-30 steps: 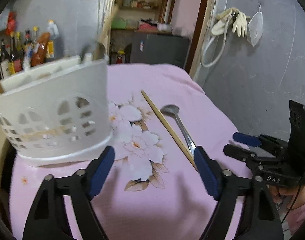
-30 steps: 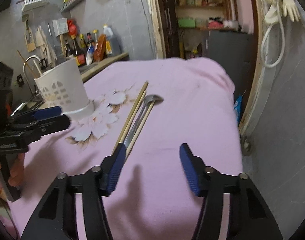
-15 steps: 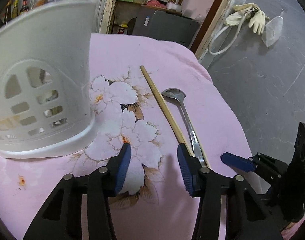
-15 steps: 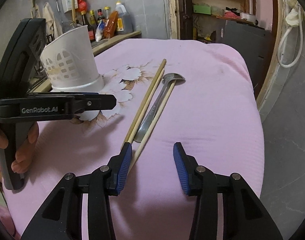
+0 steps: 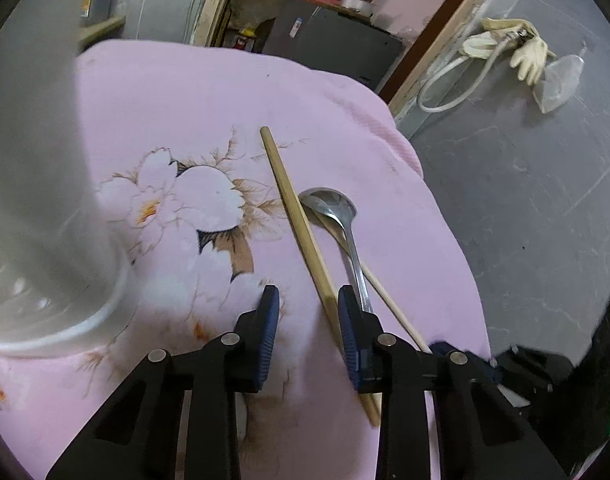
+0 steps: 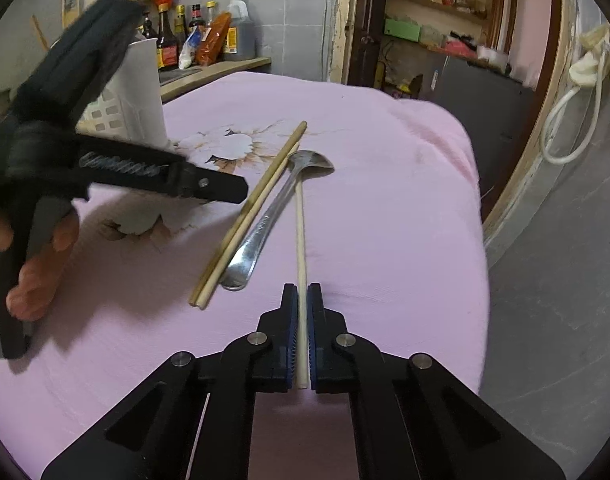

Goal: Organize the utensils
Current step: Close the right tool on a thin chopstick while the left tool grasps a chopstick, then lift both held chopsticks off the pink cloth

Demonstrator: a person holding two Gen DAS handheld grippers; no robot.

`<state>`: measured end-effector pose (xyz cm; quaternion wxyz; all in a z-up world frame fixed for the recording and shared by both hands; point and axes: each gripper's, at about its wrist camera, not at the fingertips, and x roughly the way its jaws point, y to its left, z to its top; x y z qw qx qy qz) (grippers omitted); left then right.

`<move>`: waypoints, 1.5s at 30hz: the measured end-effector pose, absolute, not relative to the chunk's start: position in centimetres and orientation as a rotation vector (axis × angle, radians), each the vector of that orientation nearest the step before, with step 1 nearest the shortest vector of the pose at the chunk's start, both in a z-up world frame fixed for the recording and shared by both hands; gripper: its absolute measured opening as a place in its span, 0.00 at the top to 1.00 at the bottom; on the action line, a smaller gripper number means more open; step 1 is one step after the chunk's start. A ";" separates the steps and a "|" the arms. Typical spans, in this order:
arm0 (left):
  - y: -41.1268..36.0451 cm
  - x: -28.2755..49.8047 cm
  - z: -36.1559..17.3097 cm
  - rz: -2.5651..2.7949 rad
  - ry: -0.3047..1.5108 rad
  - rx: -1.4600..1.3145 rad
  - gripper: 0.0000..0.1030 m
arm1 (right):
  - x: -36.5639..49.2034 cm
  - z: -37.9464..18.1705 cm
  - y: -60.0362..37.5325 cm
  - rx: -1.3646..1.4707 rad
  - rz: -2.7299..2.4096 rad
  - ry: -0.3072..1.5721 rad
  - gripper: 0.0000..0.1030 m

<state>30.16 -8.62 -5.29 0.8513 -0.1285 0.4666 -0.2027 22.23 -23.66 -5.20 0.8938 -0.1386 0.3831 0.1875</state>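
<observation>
On the pink flowered cloth (image 6: 385, 208) covering the counter, the right hand-held gripper (image 6: 302, 300) is clamped on the near end of one pale chopstick (image 6: 301, 248), whose far end lies under or against the bowl of the metal spoon (image 6: 265, 220). Lifting it could drag or flip the spoon, and so short a grip at the tip may let the stick swing or slip. The left hand-held gripper (image 5: 309, 312) has just been closing and now stands narrow, with the thicker chopstick (image 5: 301, 232) running between its pads, seemingly not yet pinched; closing askew could roll that stick against the spoon. Two sticks lie together there, so it may catch only one. The white utensil holder (image 6: 137, 92) stands well apart, blurred in the left view and half hidden behind the left hand-held gripper in the right view; its compartments cannot be seen.
</observation>
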 end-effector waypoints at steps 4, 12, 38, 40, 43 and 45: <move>-9.0 31.4 -5.6 -0.424 1.003 -0.274 0.79 | 22.0 -5.2 -23.9 -0.308 0.369 0.774 1.00; -9.1 32.0 -5.8 -0.434 1.018 -0.295 0.93 | 22.1 -5.2 -25.2 -0.266 0.352 0.771 1.00; -6.0 25.7 -4.1 -0.452 1.094 -0.131 0.95 | 24.5 -4.0 -25.0 -0.151 0.389 0.894 0.89; -6.3 25.9 -4.2 -0.445 1.099 -0.103 0.95 | 25.7 -3.9 -24.6 -0.159 0.405 0.909 0.85; -6.7 26.7 -4.3 -0.432 1.108 -0.080 0.94 | 28.4 -4.0 -24.1 -0.155 0.411 0.955 0.85; -7.1 27.3 -4.4 -0.427 1.111 -0.071 0.94 | 29.6 -4.2 -24.0 -0.145 0.411 0.976 0.85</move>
